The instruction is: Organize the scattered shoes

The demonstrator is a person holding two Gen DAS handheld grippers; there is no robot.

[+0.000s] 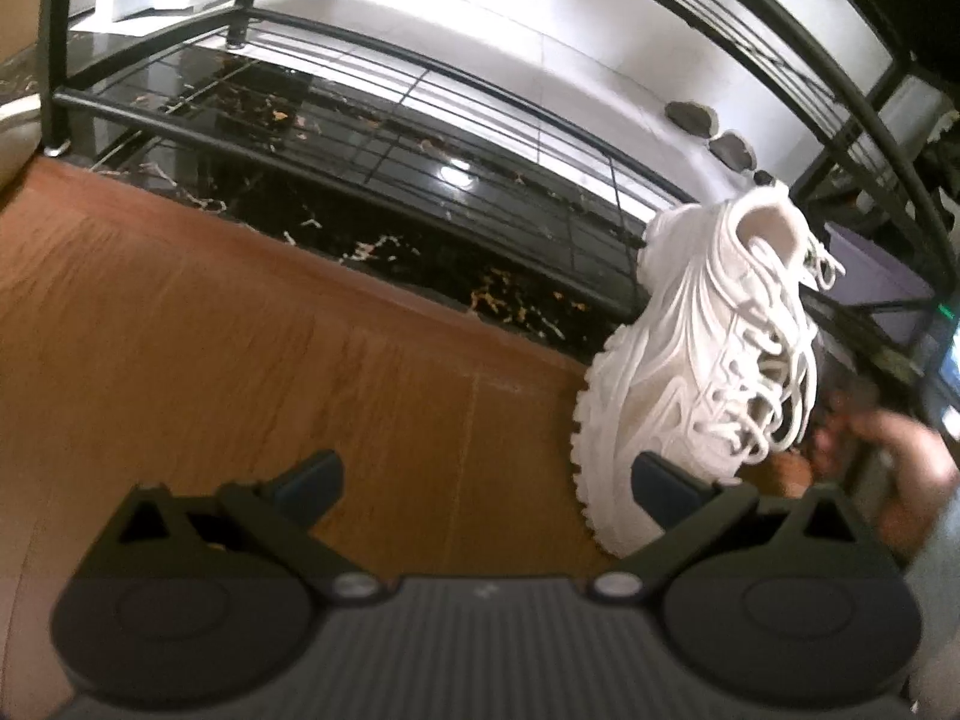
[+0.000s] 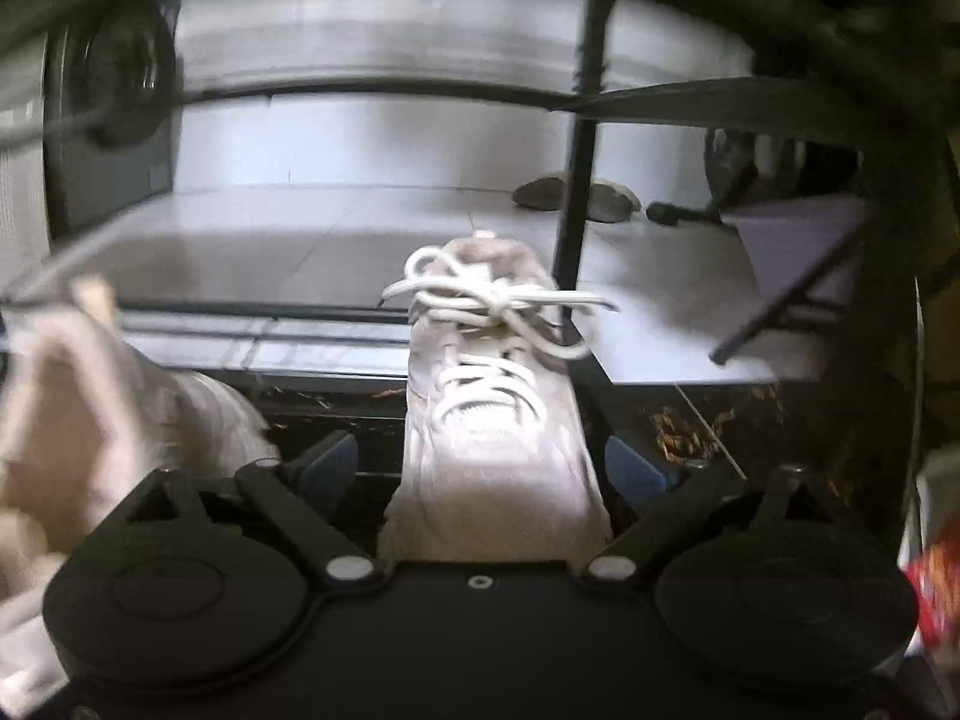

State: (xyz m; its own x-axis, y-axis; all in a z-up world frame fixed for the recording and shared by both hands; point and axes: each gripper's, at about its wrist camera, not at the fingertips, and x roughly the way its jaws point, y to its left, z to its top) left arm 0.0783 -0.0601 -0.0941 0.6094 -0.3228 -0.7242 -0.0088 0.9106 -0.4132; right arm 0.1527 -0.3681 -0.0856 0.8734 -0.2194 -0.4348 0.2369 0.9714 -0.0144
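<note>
Right wrist view: right gripper point(image 2: 480, 468) straddles a white sneaker point(image 2: 492, 420), fingers wide, not visibly clamping. Left gripper point(image 1: 486, 480) gapes empty. Recommend squaring the sneaker on the shoe rack point(image 1: 420, 180) bars before withdrawing.

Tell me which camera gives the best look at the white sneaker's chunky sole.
The left wrist view. There the white sneaker shows side-on, its toothed sole edge visible from heel to toe, beside the black shoe rack. The right wrist view shows a sneaker only from above the toe, laces up, between the right gripper's open fingers; no sole is visible.
</note>
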